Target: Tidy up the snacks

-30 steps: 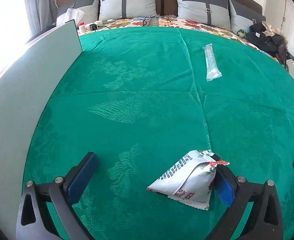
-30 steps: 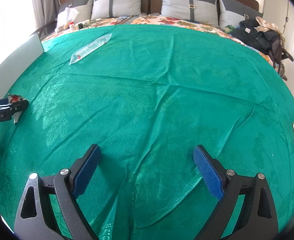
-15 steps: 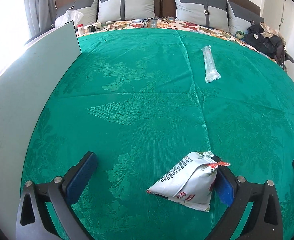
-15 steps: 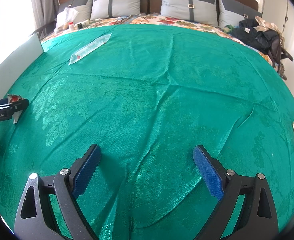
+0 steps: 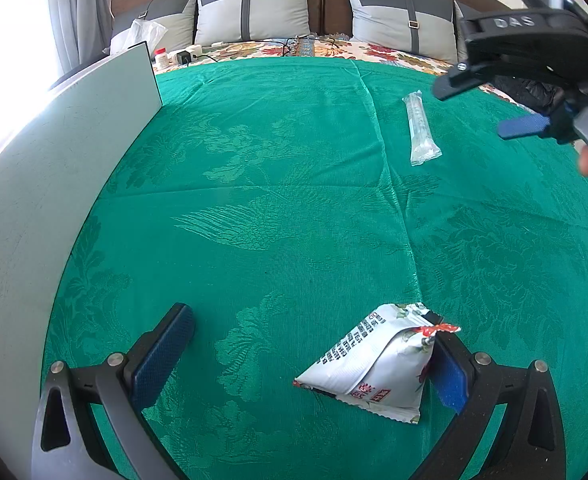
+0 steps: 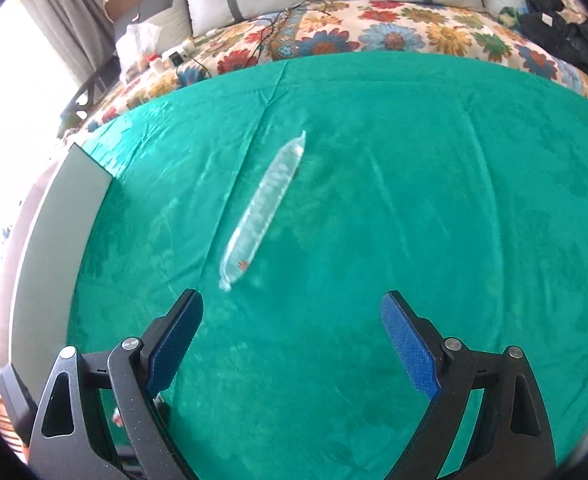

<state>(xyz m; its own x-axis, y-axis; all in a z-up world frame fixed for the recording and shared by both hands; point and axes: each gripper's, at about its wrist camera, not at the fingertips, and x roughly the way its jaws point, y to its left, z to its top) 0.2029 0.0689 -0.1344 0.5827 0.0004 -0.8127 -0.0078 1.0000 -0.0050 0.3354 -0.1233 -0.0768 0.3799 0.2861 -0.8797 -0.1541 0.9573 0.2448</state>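
A: Snacks located? What is changed?

B: White packet [image 5: 378, 368] is lain on the green bedspread [image 5: 294, 184], beside one pad of the wide left hand-held gripper [image 5: 314, 354]. Right hand-held gripper [image 6: 292, 340], empty and closing slightly, has been carried above the clear tube packet [image 6: 266, 208].

A: Writing?

B: "DAS" is read on the gripper; packet print is illegible.

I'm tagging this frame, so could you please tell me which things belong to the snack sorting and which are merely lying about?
For the job:
- white snack bag
- clear snack tube

Just lying about:
- grey board
- pillows
- dark clothes
- white bottle
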